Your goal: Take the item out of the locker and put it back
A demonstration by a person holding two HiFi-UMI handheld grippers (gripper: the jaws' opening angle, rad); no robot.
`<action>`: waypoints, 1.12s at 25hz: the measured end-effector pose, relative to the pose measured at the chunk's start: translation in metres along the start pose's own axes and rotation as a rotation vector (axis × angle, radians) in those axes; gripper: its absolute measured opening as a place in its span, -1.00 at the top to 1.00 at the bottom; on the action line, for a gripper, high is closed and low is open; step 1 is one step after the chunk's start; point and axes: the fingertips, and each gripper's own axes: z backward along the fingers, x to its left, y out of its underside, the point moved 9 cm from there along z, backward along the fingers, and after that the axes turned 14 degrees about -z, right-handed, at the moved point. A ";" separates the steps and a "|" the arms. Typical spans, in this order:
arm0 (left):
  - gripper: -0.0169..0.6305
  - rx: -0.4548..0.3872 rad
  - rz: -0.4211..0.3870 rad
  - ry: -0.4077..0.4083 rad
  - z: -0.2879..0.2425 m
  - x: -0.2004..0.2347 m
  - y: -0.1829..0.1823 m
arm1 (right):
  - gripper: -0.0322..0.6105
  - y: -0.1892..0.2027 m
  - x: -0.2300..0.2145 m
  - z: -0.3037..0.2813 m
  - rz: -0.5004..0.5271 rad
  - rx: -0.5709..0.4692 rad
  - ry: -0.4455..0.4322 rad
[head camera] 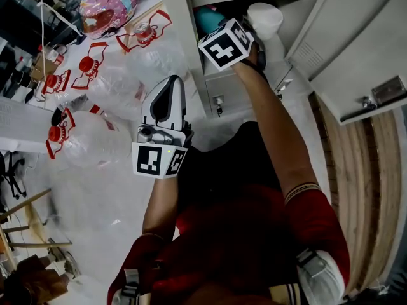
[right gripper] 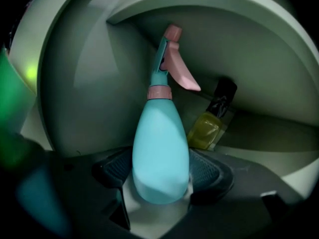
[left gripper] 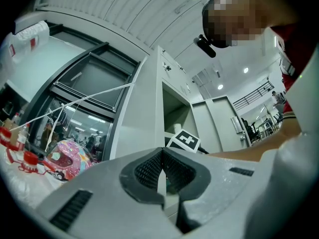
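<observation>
A teal spray bottle [right gripper: 160,153] with a pink trigger stands upright inside the grey locker [right gripper: 94,88]. My right gripper [right gripper: 160,178] is shut on the bottle's lower body, one pad against each side. In the head view only the bottle's teal top [head camera: 208,19] shows, beyond the right gripper's marker cube [head camera: 226,43] at the locker opening. My left gripper [head camera: 169,84] hangs outside the locker, to its left and lower in the frame. It is shut with nothing between its jaws [left gripper: 160,169].
A yellow bottle with a black cap [right gripper: 207,128] stands just behind the spray bottle. A white object [head camera: 264,19] sits by the locker shelf. The locker door [head camera: 356,49] hangs open at the right. Several clear jugs with red caps [head camera: 95,138] crowd the floor at the left.
</observation>
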 end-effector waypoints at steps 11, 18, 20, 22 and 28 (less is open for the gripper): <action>0.93 0.006 -0.001 0.003 0.003 -0.005 0.002 | -0.17 0.003 -0.003 0.013 -0.034 0.035 -0.027; 0.93 0.005 0.007 -0.003 0.004 -0.003 0.008 | -0.17 0.027 -0.022 0.025 -0.261 0.074 -0.100; 0.93 0.010 0.007 0.004 0.003 -0.006 0.010 | -0.17 0.028 -0.024 0.025 -0.300 0.060 -0.121; 0.93 0.011 0.005 0.010 0.001 -0.008 0.010 | -0.17 0.029 -0.024 0.025 -0.298 0.054 -0.112; 0.92 0.008 -0.011 0.020 -0.003 -0.011 0.006 | -0.17 0.026 -0.023 0.022 -0.307 0.048 -0.092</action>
